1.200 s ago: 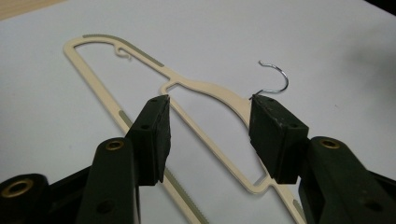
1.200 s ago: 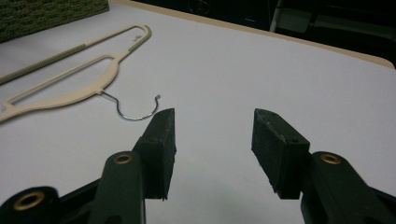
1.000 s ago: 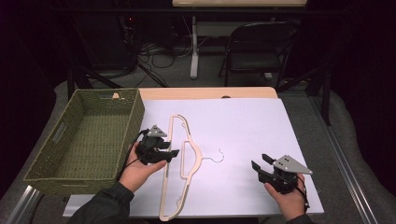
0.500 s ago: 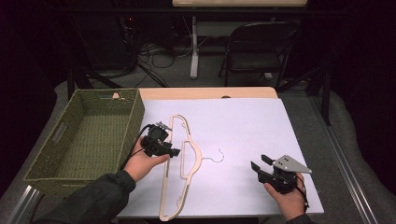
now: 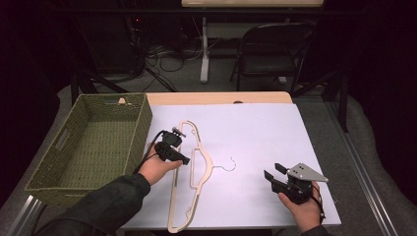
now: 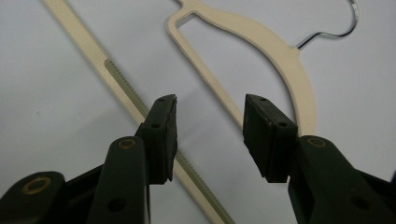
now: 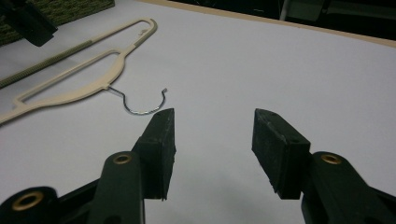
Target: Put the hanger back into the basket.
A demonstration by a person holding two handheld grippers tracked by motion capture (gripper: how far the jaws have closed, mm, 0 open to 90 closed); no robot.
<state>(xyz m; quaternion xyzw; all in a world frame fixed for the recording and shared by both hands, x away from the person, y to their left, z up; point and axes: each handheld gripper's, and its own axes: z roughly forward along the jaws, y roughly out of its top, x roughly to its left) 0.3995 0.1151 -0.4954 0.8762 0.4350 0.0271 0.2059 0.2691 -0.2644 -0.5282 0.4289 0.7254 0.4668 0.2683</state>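
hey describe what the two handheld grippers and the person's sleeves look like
Both are black two-jaw grippers with brass-coloured pivot rivets. The left gripper trails a black cable; the right gripper carries a grey three-cornered plate. The left forearm wears a dark long sleeve.

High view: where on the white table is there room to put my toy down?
The biggest bare patch is the far right of the white table, between the hanger and the right edge. The basket floor is bare too. It is crowded by the left gripper over the hanger, and near the right gripper.
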